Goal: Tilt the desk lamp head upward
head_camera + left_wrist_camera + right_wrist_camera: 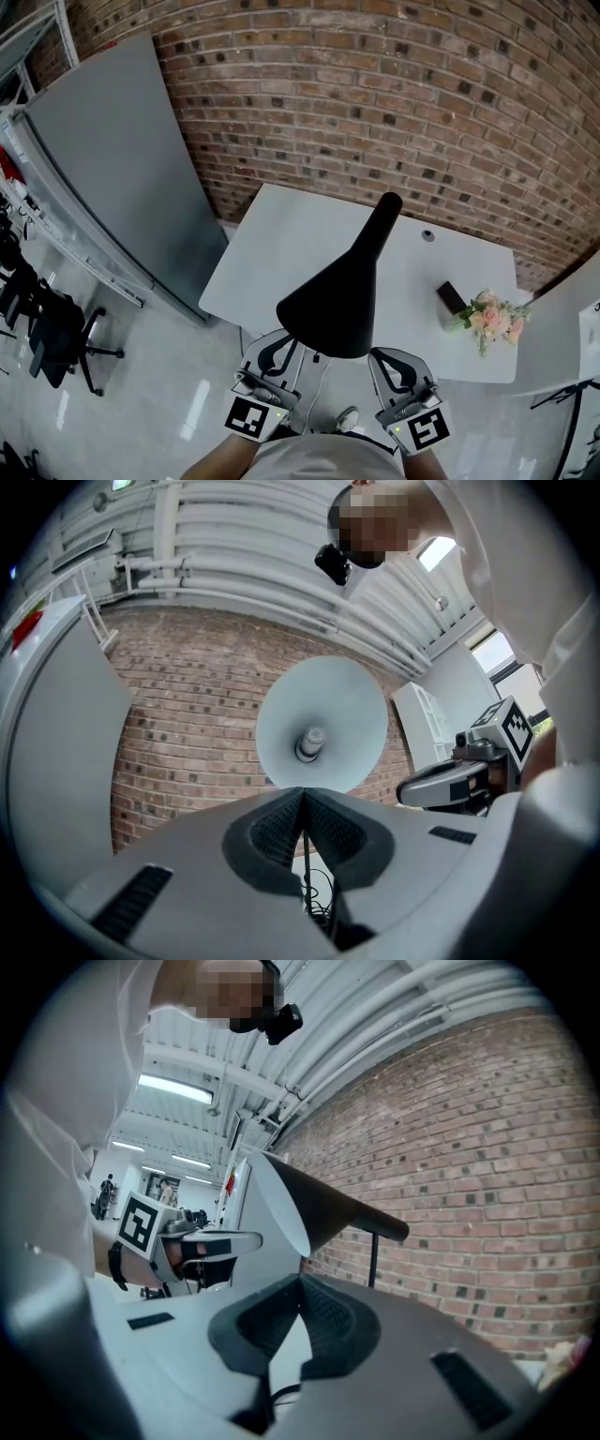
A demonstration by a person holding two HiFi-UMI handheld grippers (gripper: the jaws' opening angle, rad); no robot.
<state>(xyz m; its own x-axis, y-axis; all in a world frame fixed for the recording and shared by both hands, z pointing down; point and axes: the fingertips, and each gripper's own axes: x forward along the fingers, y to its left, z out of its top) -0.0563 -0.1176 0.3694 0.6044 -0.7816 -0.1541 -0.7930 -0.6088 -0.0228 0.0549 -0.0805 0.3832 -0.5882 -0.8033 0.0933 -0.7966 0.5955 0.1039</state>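
The black cone-shaped desk lamp head (pixel 337 291) hangs over the white table's (pixel 272 244) near edge, its neck (pixel 380 220) running back over the table. Both grippers sit just under its wide rim. My left gripper (pixel 286 349) is shut and empty; its view looks up into the pale inside of the shade (pixel 323 696) with the bulb (pixel 309 742), beyond the closed left gripper (pixel 302 794). My right gripper (pixel 389 361) is shut too. In its view the lamp head (pixel 319 1204) lies close above the right gripper (pixel 300 1283); whether they touch I cannot tell.
A small black box (pixel 452 298) and a bunch of pink flowers (pixel 492 319) lie at the table's right end. A tall grey panel (pixel 122 169) leans against the brick wall on the left. An office chair (pixel 56 337) stands on the floor. A thin cable (pixel 314 892) hangs below the lamp.
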